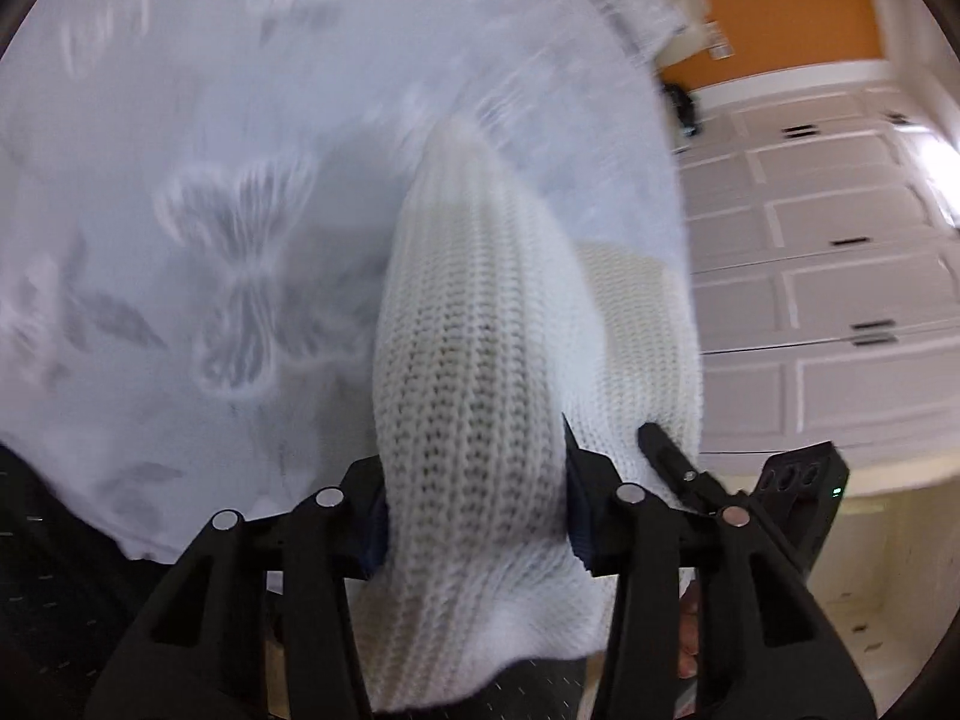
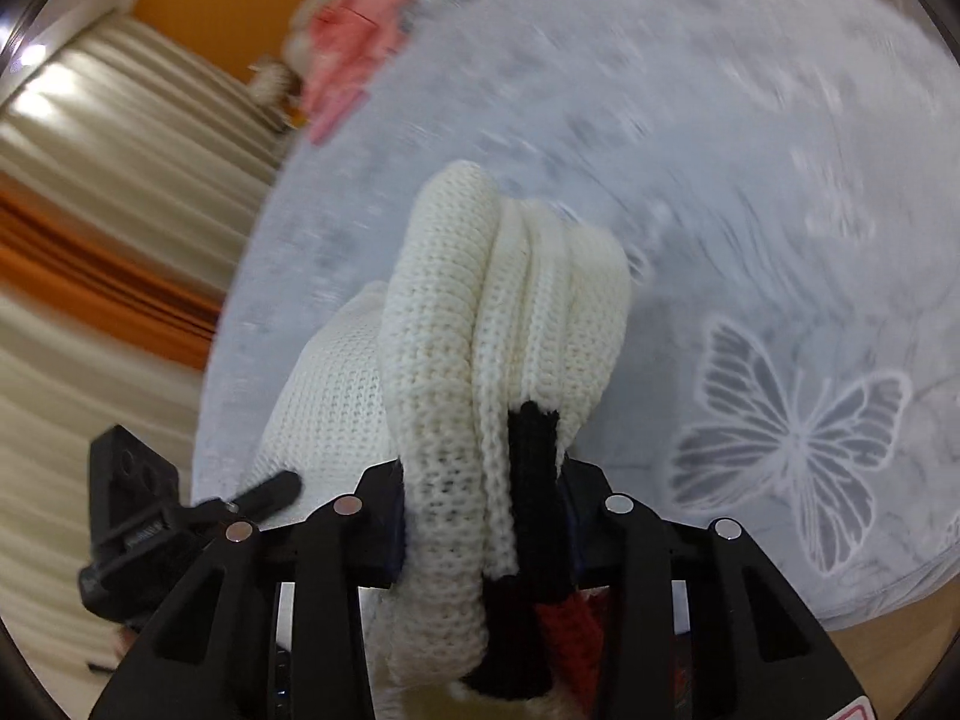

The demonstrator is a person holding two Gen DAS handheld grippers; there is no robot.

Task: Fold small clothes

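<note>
Left gripper [image 1: 477, 516]: my jaws are clamped on a thick fold of the white knit sweater [image 1: 474, 372], which bulges out ahead of the fingers and hangs down below them. Beyond it lies the pale bedspread [image 1: 180, 120] with its butterfly print [image 1: 240, 306], blurred. To my right, the tip of the right gripper [image 1: 678, 462] shows against the same knit. Farther right stand white panelled cabinets [image 1: 840, 276] under an orange wall [image 1: 780, 18].

Right gripper [image 2: 486, 516]: my jaws are clamped on several bunched layers of the white knit sweater [image 2: 456, 330], with its black trim [image 2: 531, 480] caught between the fingers and a red patch [image 2: 570, 618] just below. The bundle is held up off the pale bedspread [image 2: 750, 150]; a butterfly print [image 2: 792, 438] sits to my right. The left gripper [image 2: 180, 510] is near on my left. A blurred pink garment [image 2: 354, 42] lies far ahead; striped curtains [image 2: 90, 240] hang to the left.
</note>
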